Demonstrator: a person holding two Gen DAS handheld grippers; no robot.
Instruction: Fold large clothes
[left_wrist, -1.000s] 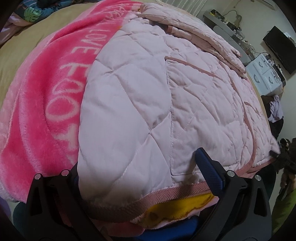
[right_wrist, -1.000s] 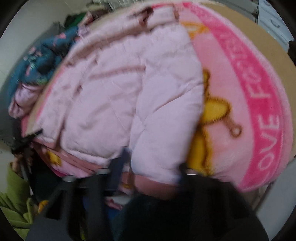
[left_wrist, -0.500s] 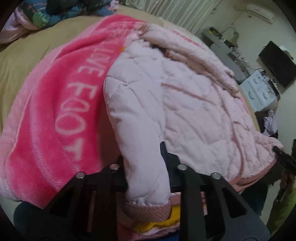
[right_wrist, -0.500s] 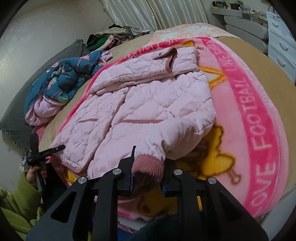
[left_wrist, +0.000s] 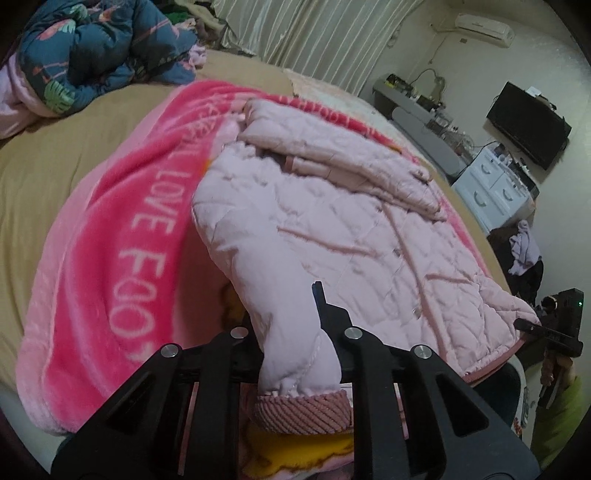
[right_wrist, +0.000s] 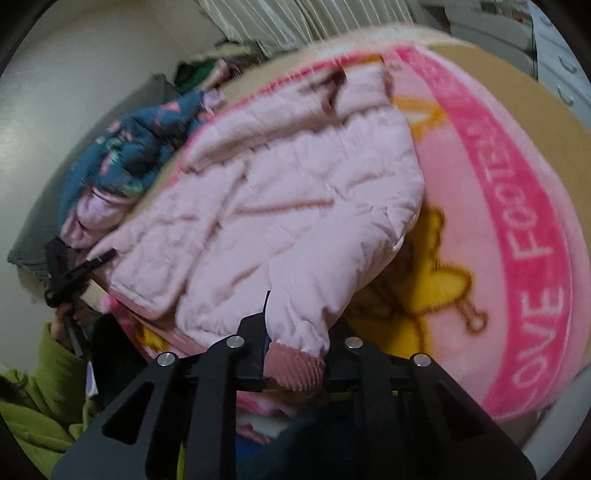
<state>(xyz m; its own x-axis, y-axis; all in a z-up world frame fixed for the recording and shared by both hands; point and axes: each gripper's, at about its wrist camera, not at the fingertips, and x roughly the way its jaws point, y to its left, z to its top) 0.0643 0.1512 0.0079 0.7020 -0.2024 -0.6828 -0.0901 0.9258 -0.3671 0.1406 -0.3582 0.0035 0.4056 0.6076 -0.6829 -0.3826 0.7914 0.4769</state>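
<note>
A pale pink quilted jacket (left_wrist: 332, 221) lies spread on a pink blanket on the bed; it also shows in the right wrist view (right_wrist: 295, 206). My left gripper (left_wrist: 291, 332) is shut on one sleeve just above its ribbed cuff (left_wrist: 301, 410) and holds it lifted at the near edge. My right gripper (right_wrist: 295, 332) is shut on the other sleeve above its ribbed cuff (right_wrist: 295, 363), also lifted. The right wrist view is blurred.
The pink blanket (left_wrist: 110, 258) with white letters and a yellow print (right_wrist: 436, 288) covers a tan bed (left_wrist: 48, 155). A blue patterned quilt (left_wrist: 92, 48) is heaped at the far left. White drawers (left_wrist: 495, 188) and a TV (left_wrist: 528, 123) stand right.
Both grippers have closed on the sleeves near the cuffs and lifted them off the bed. The views have pulled back and up from the jacket.
</note>
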